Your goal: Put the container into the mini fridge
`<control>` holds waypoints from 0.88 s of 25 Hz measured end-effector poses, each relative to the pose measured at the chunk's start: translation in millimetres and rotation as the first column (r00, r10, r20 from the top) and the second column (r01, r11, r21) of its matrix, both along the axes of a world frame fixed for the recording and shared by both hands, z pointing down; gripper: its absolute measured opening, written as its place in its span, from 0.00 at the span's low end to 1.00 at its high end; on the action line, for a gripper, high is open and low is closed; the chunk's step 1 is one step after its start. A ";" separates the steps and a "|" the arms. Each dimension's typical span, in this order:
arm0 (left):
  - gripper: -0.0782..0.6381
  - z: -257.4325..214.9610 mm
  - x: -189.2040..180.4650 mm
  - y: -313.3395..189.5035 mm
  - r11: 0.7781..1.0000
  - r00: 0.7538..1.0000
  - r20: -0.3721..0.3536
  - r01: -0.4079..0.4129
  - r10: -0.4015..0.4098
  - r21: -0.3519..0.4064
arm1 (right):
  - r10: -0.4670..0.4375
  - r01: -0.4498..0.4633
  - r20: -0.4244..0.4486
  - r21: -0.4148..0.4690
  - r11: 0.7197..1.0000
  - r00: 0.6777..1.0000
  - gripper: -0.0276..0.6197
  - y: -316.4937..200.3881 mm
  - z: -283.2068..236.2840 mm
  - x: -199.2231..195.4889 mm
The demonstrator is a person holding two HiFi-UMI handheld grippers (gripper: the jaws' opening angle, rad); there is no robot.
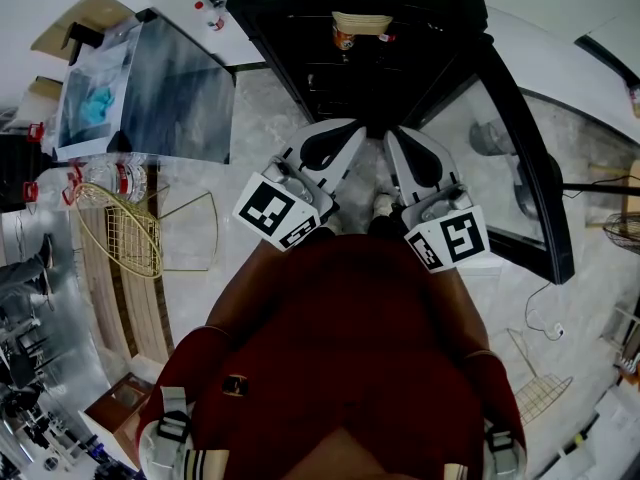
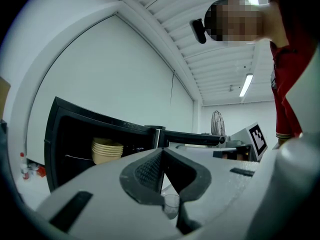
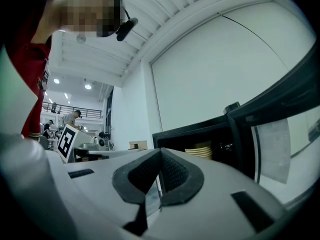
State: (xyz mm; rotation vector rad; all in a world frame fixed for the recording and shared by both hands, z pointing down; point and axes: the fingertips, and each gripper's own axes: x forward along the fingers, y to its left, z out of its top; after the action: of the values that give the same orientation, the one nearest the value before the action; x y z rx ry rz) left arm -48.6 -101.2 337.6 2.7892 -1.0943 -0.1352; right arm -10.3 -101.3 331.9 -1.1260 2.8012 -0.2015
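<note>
head view down into the open mini fridge (image 1: 290, 18), container (image 1: 360, 23) already on a shelf inside, touching neither gripper. left gripper (image 1: 348, 133) and right gripper (image 1: 393, 140) side by side just before the opening, jaws of each pressed together on nothing. probably only the door (image 1: 538, 168) left to shut. risk: closed jaws skidding off its edge, or too hard a swing jolting the container off its shelf.

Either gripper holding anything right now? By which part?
Nothing is held. The left gripper and right gripper both have their jaws shut together and empty. The container sits inside the mini fridge.
</note>
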 end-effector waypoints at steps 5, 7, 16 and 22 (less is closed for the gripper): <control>0.12 -2.2 -0.4 2.9 1.000 1.000 0.001 -0.002 0.002 0.016 | 0.010 -0.010 -0.006 0.009 1.000 1.000 0.04 1.7 -1.7 1.6; 0.12 -3.0 -0.2 3.9 1.000 1.000 -0.004 -0.003 0.003 0.020 | 0.011 -0.011 -0.009 0.012 1.000 1.000 0.04 3.0 -1.8 2.0; 0.12 -2.1 1.1 4.6 1.000 1.000 -0.011 -0.012 0.012 0.022 | 0.013 -0.012 -0.021 0.014 1.000 1.000 0.04 5.4 0.4 3.2; 0.12 -2.8 2.0 3.2 1.000 1.000 -0.014 -0.018 0.018 0.023 | 0.011 -0.011 -0.025 0.014 1.000 1.000 0.04 5.1 0.5 2.3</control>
State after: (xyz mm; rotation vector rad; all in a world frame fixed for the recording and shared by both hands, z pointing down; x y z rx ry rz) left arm -46.5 -98.0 334.8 2.8130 -1.0711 -0.1660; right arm -8.0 -96.2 332.4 -1.1481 2.8129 -0.1677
